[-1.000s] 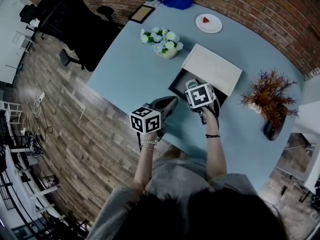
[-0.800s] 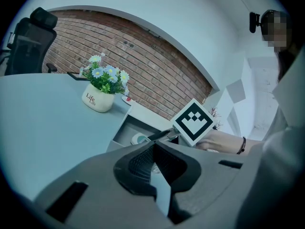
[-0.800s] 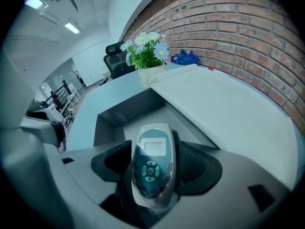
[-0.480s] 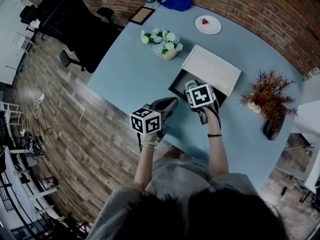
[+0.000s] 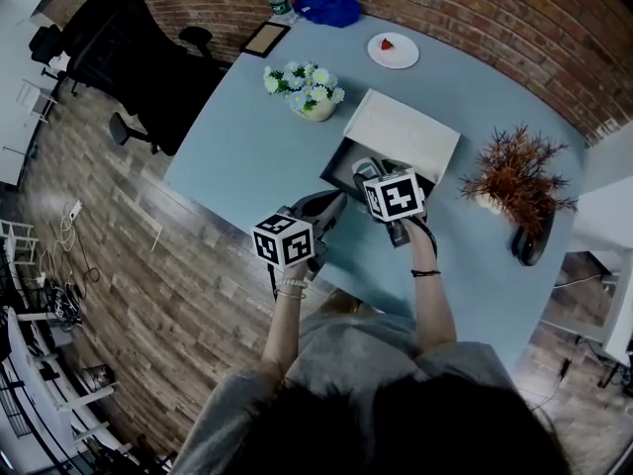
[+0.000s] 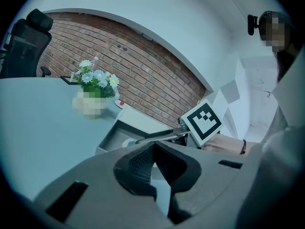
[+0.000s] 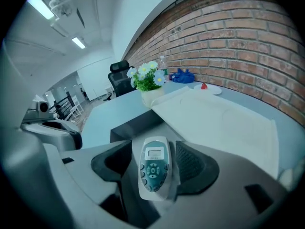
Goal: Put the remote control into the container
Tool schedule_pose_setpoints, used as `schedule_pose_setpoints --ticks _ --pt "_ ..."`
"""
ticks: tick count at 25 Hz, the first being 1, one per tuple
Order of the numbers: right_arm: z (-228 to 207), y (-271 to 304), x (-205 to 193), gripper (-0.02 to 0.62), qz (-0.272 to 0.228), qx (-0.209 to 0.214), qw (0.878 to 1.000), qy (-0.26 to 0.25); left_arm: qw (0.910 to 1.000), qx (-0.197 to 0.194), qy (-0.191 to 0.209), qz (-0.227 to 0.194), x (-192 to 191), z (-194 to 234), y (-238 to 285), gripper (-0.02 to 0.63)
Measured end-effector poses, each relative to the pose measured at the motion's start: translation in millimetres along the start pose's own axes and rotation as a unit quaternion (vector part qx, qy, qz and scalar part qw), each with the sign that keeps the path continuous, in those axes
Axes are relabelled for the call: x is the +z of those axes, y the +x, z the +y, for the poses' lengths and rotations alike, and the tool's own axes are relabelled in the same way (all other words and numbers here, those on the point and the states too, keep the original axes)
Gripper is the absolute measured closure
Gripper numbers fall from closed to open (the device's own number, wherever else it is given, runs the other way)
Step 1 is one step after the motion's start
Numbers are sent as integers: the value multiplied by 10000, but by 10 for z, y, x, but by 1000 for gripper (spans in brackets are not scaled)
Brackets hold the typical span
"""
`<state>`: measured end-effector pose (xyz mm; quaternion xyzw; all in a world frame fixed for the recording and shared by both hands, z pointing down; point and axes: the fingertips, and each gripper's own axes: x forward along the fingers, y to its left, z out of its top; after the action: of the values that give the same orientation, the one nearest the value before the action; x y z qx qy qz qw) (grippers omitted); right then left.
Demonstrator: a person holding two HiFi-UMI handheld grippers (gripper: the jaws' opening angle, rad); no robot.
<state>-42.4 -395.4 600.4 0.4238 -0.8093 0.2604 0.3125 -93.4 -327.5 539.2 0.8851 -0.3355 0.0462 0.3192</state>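
Item: white oval remote control (image 7: 153, 170) with grey keypad, clamped between the jaws of your right gripper (image 5: 374, 176).
You hold it over the open dark rectangular container (image 5: 334, 172); your left gripper (image 6: 152, 149), jaws together and empty, is near the container.

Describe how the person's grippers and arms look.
The left gripper and right gripper have grey bodies, black ribbed pads and a white cube each with black square markers. Grey top; dark wristband on the right, pale bracelet on the left.
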Motion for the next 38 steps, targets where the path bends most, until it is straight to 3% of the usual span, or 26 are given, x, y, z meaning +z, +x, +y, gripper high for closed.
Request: schedule_pose_setpoints --ticks 13,20,32,38 --pt "200 -509 76 342 -701 504 9963 36 9992 -193 296 -183 60 -351 61 603" --pt "262 -871 136 491 -1276 558 9903 44 9979 -144 449 -453 102 -519 -50 603" --pt "429 -1418 55 594 -1919 622 9793 -150 9941 -203 732 -770 73 -953 -185 603" --pt "495 -1670 -3 597 -2278 570 9717 -270 9921 -237 864 -883 21 -1138 -235 603"
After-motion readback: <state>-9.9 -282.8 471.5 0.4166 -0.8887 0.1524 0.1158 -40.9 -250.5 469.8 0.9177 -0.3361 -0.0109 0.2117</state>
